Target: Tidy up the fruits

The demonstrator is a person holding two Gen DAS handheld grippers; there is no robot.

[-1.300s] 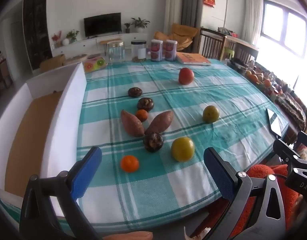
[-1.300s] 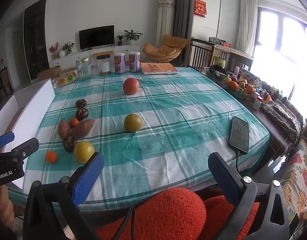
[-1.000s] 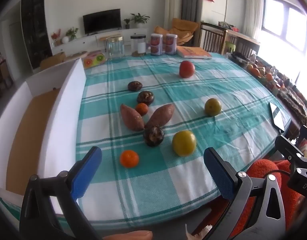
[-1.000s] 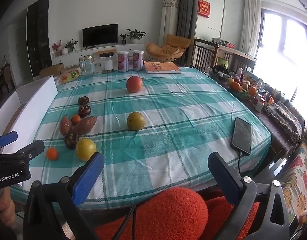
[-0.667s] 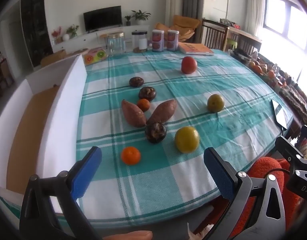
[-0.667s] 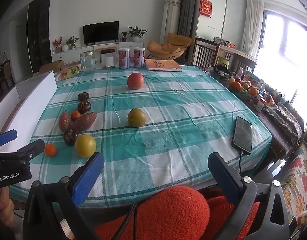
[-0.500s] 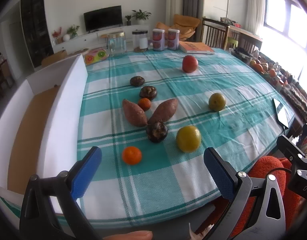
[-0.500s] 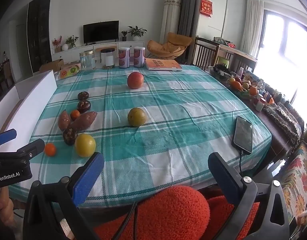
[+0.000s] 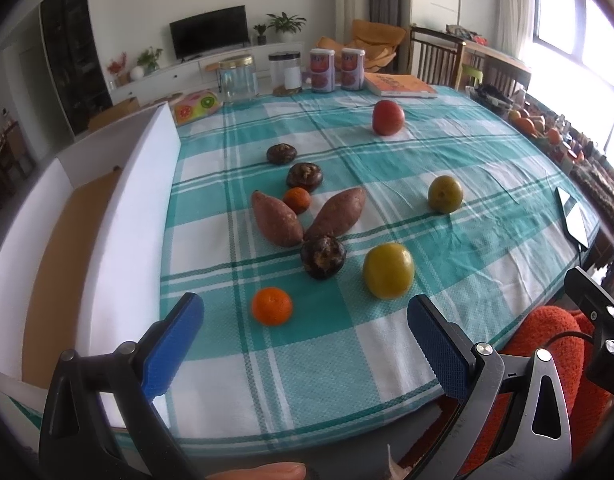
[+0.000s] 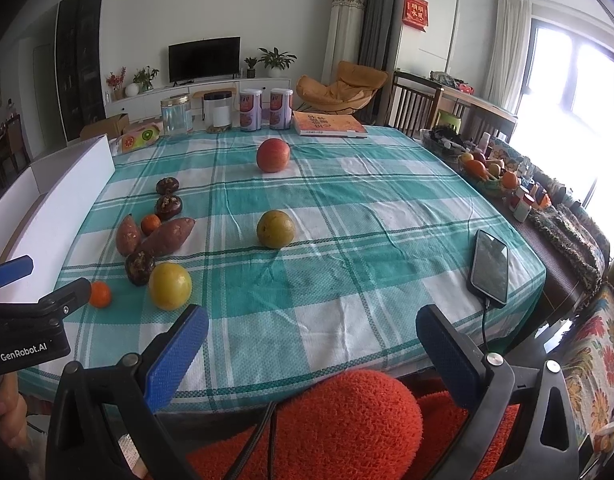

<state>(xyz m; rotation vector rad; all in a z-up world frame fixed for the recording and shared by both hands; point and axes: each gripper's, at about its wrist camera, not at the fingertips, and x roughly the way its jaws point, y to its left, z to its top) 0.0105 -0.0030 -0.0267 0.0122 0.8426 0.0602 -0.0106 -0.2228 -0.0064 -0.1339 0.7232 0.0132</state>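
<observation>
Fruits lie on a teal checked tablecloth [image 9: 387, 160]. In the left wrist view my open, empty left gripper [image 9: 303, 320] hangs over the near edge, just short of a small orange [image 9: 272, 306]. Beyond it lie a yellow-green fruit [image 9: 388, 270], a dark mangosteen [image 9: 322, 257], two sweet potatoes [image 9: 276, 219], another small orange [image 9: 297, 199], two more mangosteens [image 9: 304, 175], a green-brown fruit [image 9: 445, 194] and a red apple [image 9: 387, 117]. My right gripper [image 10: 311, 338] is open and empty at the near table edge; the yellow-green fruit [image 10: 170, 286] is front left of it.
A white box [image 9: 119, 200] with a brown floor stands along the table's left side. A phone [image 10: 489, 266] lies on its cable at the right edge. Jars, cans [image 10: 251, 114] and a book [image 10: 327, 124] line the far edge. An orange cushion [image 10: 339, 420] sits below the right gripper.
Both grippers have drifted slightly forward toward the table; the fruits look a little closer. Nothing was taken hold of or moved.
</observation>
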